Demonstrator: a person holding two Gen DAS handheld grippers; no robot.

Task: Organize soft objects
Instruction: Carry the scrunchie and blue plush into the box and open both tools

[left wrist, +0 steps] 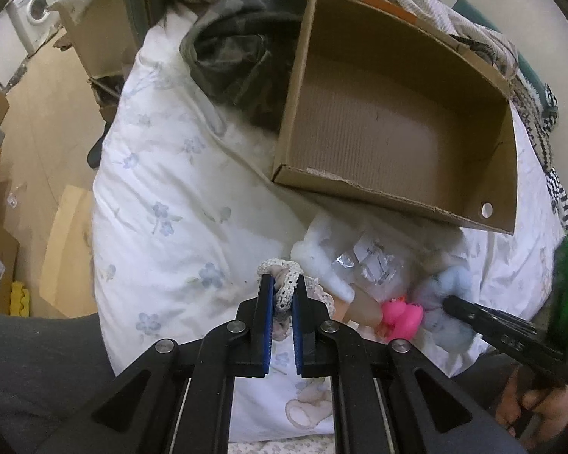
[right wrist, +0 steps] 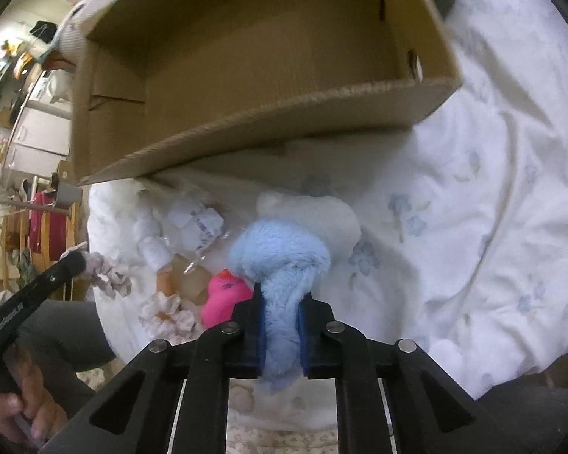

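From the left wrist, the left gripper (left wrist: 283,295) is clamped on a cream crocheted scrunchie (left wrist: 284,278) beside the pile on the bed (left wrist: 163,204), with the empty cardboard box (left wrist: 394,125) beyond. From the right wrist, the right gripper (right wrist: 282,302) is pinched on a fluffy blue plush (right wrist: 280,253) next to the pink duck (right wrist: 225,295). The thin lace could slip free, and the plush might snag the box's near wall.

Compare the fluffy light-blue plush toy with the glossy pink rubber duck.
The fluffy light-blue plush toy is furry and bulky; the glossy pink rubber duck is smooth and much smaller. The plush is pinched in the right claw; the duck lies free on the white floral duvet. Neither is in the cardboard box.
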